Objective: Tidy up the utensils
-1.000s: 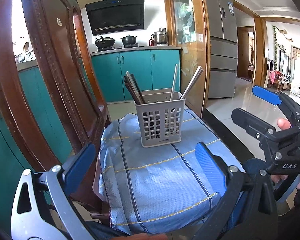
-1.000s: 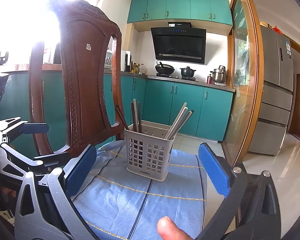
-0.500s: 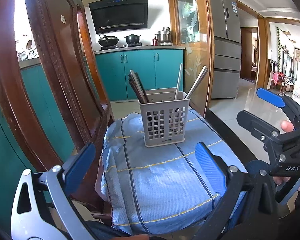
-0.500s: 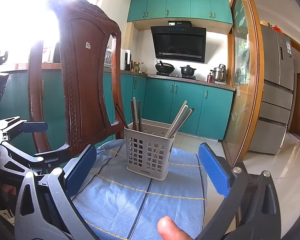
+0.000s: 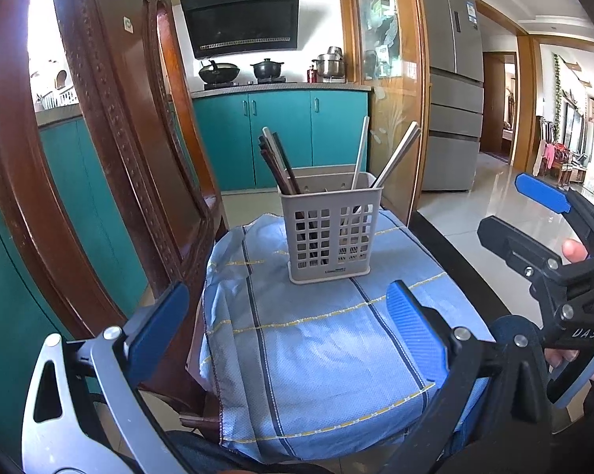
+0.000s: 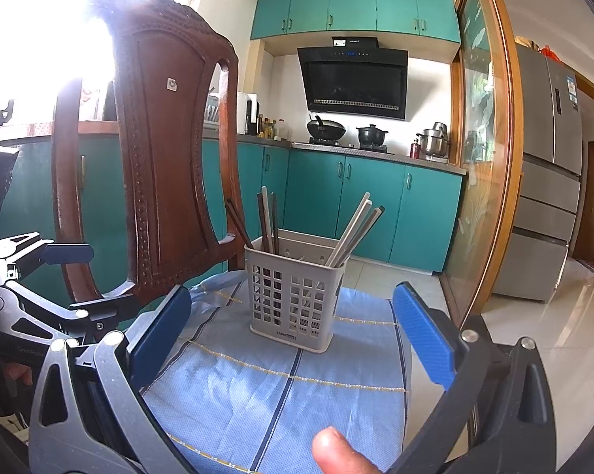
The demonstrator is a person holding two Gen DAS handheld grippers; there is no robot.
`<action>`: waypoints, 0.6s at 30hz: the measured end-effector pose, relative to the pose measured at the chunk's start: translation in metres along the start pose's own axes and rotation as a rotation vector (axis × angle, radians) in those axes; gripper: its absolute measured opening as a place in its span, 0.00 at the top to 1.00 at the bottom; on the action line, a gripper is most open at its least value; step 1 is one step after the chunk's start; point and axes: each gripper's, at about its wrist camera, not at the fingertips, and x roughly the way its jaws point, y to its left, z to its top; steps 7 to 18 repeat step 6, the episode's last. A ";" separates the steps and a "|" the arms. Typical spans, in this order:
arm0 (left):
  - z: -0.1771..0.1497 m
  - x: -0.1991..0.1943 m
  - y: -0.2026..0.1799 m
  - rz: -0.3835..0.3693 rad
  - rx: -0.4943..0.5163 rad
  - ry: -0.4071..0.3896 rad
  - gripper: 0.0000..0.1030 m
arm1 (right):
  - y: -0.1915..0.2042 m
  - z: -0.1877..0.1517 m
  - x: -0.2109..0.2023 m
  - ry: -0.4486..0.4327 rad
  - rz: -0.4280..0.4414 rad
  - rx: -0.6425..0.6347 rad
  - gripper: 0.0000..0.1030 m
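A grey slotted utensil holder (image 5: pixel 328 233) stands upright on a blue striped cloth (image 5: pixel 316 339) that covers a chair seat. Dark chopsticks (image 5: pixel 276 166) lean in its left compartment and pale chopsticks (image 5: pixel 391 158) in its right. It also shows in the right wrist view (image 6: pixel 295 308). My left gripper (image 5: pixel 289 328) is open and empty, low over the cloth's near edge. My right gripper (image 6: pixel 293 335) is open and empty, in front of the holder. The right gripper shows in the left wrist view (image 5: pixel 549 237) at the right.
A carved wooden chair back (image 6: pixel 166 150) rises left of the holder. Teal kitchen cabinets (image 6: pixel 368 209) stand behind, a glass partition (image 6: pixel 480 166) and a fridge (image 6: pixel 545 181) to the right. Tiled floor (image 5: pixel 474 213) lies right of the chair.
The left gripper has drifted slightly, so the holder sits a little further right and higher in its view. The right gripper has barely moved. Both stay open.
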 end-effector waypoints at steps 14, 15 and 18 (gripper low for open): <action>-0.011 0.022 0.002 0.024 -0.016 0.137 0.03 | -0.018 -0.015 0.055 0.161 -0.092 -0.021 0.03; -0.011 0.022 0.002 0.024 -0.016 0.137 0.03 | -0.018 -0.015 0.055 0.161 -0.092 -0.021 0.03; -0.011 0.022 0.002 0.024 -0.016 0.137 0.03 | -0.018 -0.015 0.055 0.161 -0.092 -0.021 0.03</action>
